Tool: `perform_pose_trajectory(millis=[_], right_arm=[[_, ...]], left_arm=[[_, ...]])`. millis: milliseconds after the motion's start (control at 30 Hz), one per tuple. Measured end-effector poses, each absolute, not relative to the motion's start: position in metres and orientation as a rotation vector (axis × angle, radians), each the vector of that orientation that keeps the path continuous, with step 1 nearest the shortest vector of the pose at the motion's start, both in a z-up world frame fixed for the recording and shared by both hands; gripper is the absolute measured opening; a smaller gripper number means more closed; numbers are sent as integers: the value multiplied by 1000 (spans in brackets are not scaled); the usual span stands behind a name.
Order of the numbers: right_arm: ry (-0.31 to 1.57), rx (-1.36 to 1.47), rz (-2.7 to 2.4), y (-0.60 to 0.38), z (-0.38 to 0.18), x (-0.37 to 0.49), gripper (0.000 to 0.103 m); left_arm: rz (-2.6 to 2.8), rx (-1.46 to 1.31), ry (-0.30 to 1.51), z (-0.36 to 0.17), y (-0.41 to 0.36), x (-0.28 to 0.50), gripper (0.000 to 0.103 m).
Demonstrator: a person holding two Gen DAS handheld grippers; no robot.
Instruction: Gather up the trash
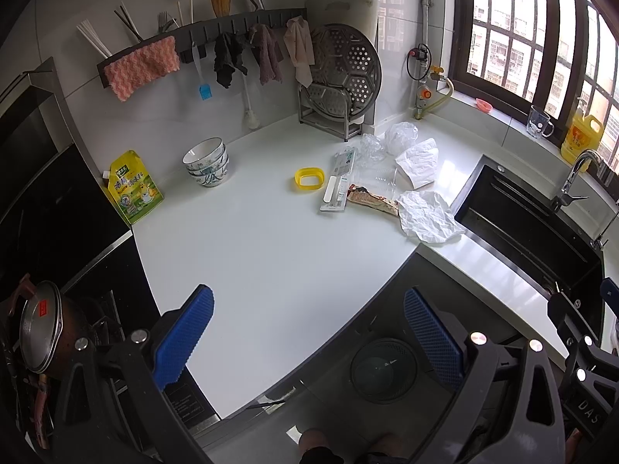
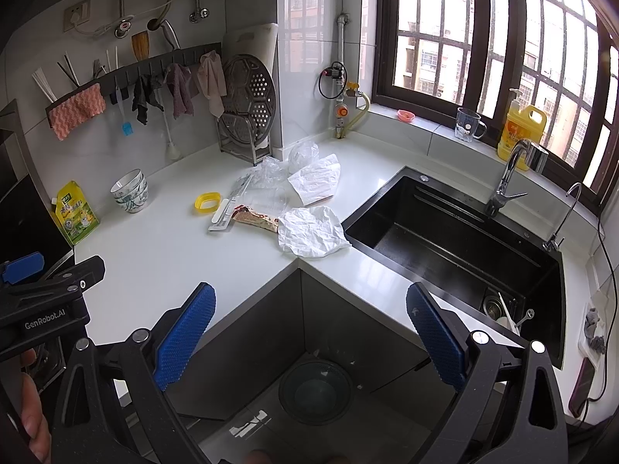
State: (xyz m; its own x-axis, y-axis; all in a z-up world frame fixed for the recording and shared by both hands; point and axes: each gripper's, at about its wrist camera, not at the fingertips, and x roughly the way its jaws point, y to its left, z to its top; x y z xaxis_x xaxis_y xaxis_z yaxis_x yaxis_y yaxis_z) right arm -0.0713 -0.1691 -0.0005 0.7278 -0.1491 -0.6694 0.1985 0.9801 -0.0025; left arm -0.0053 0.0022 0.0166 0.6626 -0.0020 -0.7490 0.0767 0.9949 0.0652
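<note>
While crumpled paper [image 1: 427, 214] lies beside the sink [image 1: 499, 201], both hand-held grippers [image 1: 307, 332] [image 2: 309, 332] gape wide, holding nothing

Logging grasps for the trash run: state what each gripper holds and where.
Nothing is held. The left gripper and the right gripper are both open and empty.

Counted on the white stone countertop [image 2: 162, 255]: two crumpled white paper sheets, one [image 2: 311, 232] at 6 o'clock of the litter cluster, one [image 2: 317, 179] at 1 o'clock. One brown printed snack wrapper [image 2: 257, 219]. One yellow plastic ring lid [image 2: 207, 201] at 9 o'clock. One flat white blister pack [image 1: 337, 181]. Clear crumpled plastic bags [image 1: 402, 137] at 12 o'clock; number uncertain. One stack of patterned ceramic bowls [image 1: 206, 166]; count unclear. One yellow-green seasoning pouch [image 1: 133, 189]. One round dark waste bin [image 2: 315, 390] below.
</note>
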Motion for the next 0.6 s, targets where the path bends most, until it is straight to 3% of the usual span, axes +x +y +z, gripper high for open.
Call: perform_pose_trajectory(millis=[600], right_arm=[[784,132,-183,-171,-30,-65,95]], left_arm=[[-76,99,871,-4,10,5,97]])
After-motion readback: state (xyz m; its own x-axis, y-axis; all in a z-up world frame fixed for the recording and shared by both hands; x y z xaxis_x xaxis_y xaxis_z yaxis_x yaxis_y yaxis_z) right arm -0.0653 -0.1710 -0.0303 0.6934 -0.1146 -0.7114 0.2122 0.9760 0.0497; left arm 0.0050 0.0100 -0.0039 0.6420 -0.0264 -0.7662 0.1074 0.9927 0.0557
